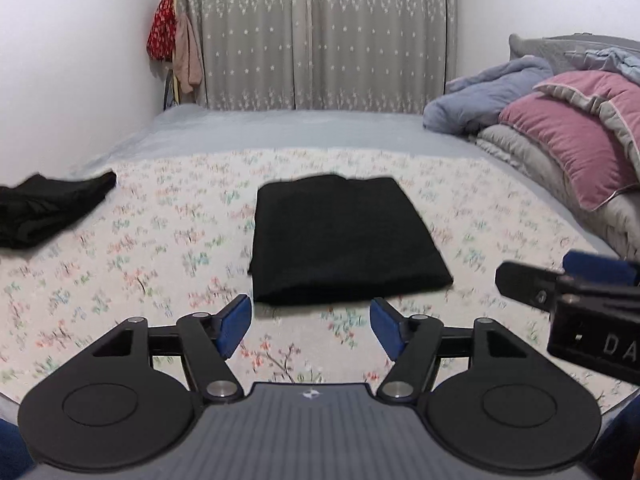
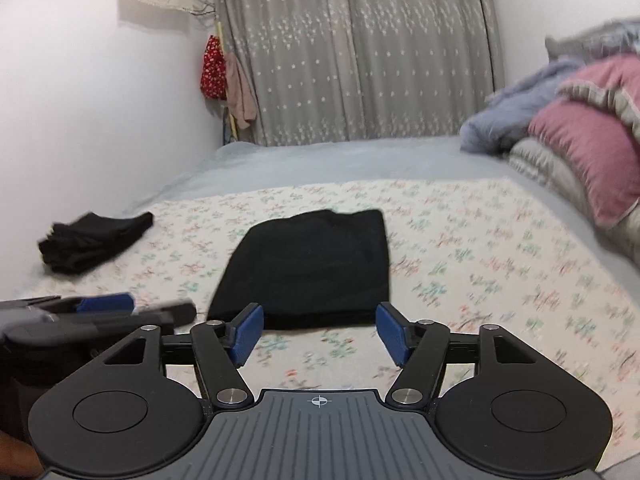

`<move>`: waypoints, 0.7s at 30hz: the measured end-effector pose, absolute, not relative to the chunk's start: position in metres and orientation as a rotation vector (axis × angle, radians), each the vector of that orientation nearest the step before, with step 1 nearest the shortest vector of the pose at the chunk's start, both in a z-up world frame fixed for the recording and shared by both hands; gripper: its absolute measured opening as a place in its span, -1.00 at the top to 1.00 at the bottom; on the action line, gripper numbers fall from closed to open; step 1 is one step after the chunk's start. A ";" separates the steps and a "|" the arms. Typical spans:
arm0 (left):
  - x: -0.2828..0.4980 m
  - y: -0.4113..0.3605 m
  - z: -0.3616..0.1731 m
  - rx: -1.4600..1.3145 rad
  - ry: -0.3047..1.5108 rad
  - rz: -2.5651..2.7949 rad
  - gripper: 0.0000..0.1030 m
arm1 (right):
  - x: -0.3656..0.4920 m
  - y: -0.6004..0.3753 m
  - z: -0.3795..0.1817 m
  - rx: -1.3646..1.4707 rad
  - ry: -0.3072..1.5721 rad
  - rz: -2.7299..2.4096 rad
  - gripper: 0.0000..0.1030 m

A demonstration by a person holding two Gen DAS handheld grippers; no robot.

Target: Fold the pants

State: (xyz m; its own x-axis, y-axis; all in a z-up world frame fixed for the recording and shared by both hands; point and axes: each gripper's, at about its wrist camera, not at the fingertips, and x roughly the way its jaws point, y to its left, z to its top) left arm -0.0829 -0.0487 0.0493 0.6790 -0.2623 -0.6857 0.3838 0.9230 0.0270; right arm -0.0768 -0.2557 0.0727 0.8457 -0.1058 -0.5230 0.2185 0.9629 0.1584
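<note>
Black pants (image 1: 340,240) lie folded into a flat rectangle on the floral sheet (image 1: 160,240), also seen in the right wrist view as black pants (image 2: 312,268). My left gripper (image 1: 310,324) hangs open just short of the fold's near edge, with nothing between its blue pads. My right gripper (image 2: 318,334) is open too, empty, a little short of the same near edge. In the left wrist view the right gripper (image 1: 560,280) shows at the right edge. The left gripper (image 2: 132,308) shows at the lower left of the right wrist view.
A second crumpled black garment (image 1: 48,208) lies at the left of the bed, seen also as a black garment (image 2: 92,244). Pink pillows (image 1: 580,140) and a blue-grey duvet (image 1: 488,92) are piled at the right. A grey curtain (image 1: 320,32) hangs behind; a white wall is on the left.
</note>
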 end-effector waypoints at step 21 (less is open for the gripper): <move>-0.072 -0.017 0.055 0.138 0.713 -0.282 -1.00 | -0.062 -0.235 0.053 0.113 0.563 -0.202 -1.00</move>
